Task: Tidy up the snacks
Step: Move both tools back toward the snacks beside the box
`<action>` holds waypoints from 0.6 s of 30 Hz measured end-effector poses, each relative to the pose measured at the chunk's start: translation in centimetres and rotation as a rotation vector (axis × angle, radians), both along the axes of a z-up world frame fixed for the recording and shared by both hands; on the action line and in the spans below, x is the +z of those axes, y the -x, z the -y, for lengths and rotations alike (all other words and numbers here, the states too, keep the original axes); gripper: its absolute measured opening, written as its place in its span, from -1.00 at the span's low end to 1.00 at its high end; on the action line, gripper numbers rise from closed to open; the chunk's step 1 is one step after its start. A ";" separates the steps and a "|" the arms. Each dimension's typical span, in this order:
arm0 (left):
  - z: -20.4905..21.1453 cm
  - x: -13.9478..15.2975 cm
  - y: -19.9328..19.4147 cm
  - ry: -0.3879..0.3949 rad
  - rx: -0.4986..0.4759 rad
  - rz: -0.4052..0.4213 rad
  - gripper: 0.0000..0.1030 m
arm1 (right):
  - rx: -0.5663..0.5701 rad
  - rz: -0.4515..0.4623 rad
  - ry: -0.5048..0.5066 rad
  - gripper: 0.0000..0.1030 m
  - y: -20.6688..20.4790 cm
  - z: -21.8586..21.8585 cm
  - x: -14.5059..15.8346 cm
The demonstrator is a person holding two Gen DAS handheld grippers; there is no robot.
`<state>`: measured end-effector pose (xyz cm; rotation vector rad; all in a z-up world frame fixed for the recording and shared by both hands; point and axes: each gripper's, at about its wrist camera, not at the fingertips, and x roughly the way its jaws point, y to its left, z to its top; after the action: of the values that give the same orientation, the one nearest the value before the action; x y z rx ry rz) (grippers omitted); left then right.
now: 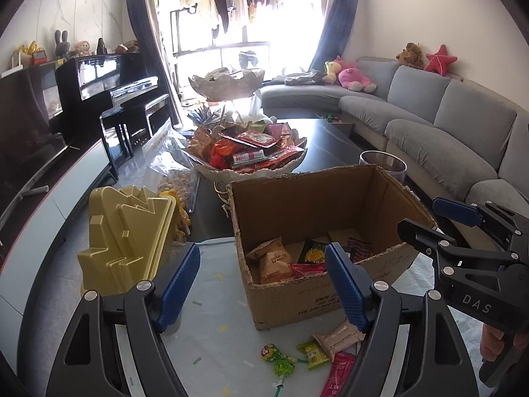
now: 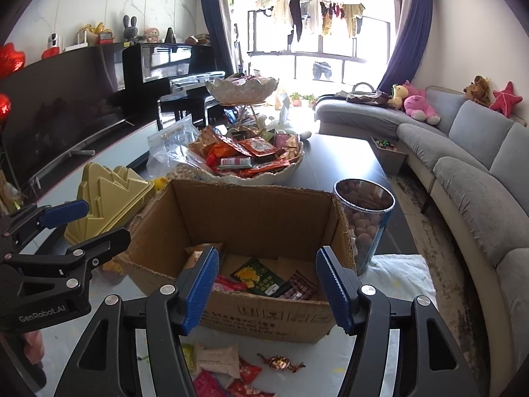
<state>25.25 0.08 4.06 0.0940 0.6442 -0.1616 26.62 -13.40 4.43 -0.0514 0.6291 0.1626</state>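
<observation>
The cardboard box (image 2: 251, 231) stood on the table, snack packets (image 2: 261, 278) lying inside it. Both claws were parted and empty: the right gripper (image 2: 267, 284) hung over the box's near rim, the left gripper (image 1: 264, 284) just left of it. Loose snacks (image 1: 317, 350) lay before the box, beneath the claws.

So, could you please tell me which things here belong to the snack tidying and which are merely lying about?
Part of the job:
- cardboard box, some packets already inside
- loose snack packets on the table before it
- wrapped candy
- left tool and right tool, both open and empty

Just lying about:
- gold tray
- glass jar of nuts
- piano
- sofa
</observation>
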 end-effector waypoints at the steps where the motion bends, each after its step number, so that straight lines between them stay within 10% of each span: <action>1: -0.1 -0.1 0.2 0.000 0.000 -0.004 0.51 | 0.002 -0.005 0.001 0.22 0.2 -0.1 0.0; 18: -1.0 -4.1 2.4 -0.012 -0.013 -0.132 0.50 | 0.028 -0.126 0.047 0.22 2.4 -1.6 -2.8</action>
<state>22.89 1.11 -0.06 0.0993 0.7764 -0.1776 24.23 -11.83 1.66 -0.0959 0.7586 0.1791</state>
